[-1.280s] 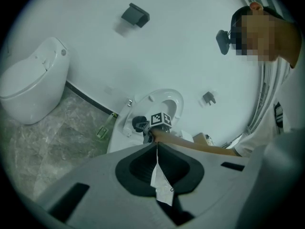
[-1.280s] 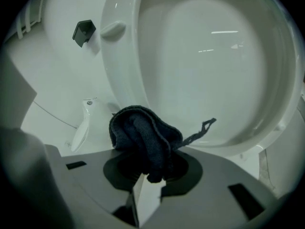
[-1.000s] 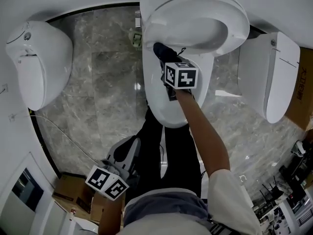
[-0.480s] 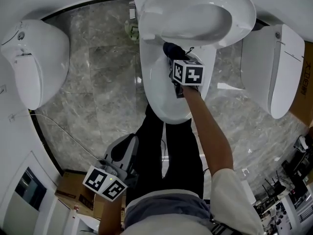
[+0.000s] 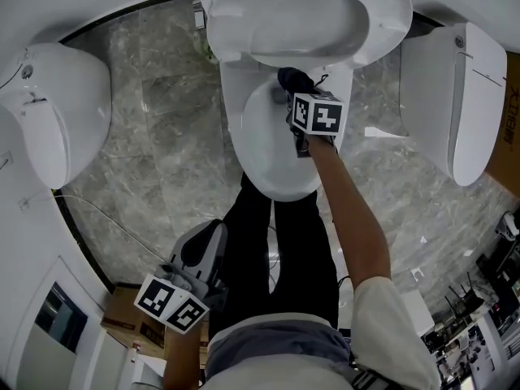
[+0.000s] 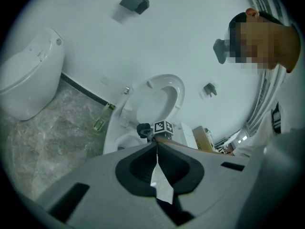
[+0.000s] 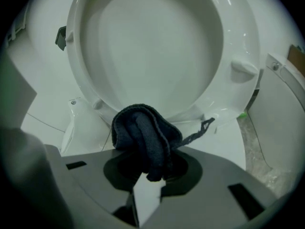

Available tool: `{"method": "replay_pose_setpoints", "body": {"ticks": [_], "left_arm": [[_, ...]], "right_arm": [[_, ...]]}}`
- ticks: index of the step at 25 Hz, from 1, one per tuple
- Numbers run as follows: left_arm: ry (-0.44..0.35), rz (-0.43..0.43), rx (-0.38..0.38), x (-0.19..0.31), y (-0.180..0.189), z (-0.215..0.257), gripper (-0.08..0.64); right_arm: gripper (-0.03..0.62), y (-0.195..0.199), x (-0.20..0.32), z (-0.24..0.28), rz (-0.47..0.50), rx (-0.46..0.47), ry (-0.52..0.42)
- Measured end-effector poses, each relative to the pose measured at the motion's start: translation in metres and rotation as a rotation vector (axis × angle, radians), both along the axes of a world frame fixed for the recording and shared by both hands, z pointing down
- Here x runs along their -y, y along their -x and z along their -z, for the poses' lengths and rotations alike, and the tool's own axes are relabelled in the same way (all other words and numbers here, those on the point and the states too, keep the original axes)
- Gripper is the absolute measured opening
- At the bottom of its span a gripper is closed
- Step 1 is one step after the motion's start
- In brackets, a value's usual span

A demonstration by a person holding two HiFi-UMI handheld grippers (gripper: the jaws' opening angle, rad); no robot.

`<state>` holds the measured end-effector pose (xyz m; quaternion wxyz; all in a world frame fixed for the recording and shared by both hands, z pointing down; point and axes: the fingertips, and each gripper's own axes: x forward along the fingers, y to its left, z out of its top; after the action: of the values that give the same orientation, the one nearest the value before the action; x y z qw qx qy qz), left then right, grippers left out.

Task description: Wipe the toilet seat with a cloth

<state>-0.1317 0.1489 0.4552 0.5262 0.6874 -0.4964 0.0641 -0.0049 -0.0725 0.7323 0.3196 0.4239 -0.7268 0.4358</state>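
Observation:
The white toilet stands before me with its seat raised; the seat's underside fills the right gripper view. My right gripper is shut on a bunched dark cloth at the back of the bowl rim, just under the raised seat. The cloth bulges out of that gripper, with a loose thread trailing right. Low beside my left leg, my left gripper hangs shut with nothing in it.
A second toilet stands at the left and a third at the right on the grey marble floor. A green item lies by the toilet's base. A thin cable crosses the floor; cardboard boxes sit lower left.
My right gripper has slid the cloth to the right along the back of the bowl rim under the raised seat. The left gripper has stayed where it was.

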Motion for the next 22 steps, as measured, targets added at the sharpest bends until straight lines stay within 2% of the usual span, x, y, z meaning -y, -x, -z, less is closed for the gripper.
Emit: {"method": "replay_pose_setpoints", "body": {"ticks": [5,22], "left_arm": [[0.003,-0.028,0.008,0.006,-0.013,0.001,0.009],[0.022,-0.073,0.018,0.025,-0.053,0.002,0.009]], "right_arm": [[0.074,-0.023,0.002,-0.001,-0.041,-0.008,0.020],[0.074,-0.084,0.022,0.005,-0.074,-0.025,0.020]]}}
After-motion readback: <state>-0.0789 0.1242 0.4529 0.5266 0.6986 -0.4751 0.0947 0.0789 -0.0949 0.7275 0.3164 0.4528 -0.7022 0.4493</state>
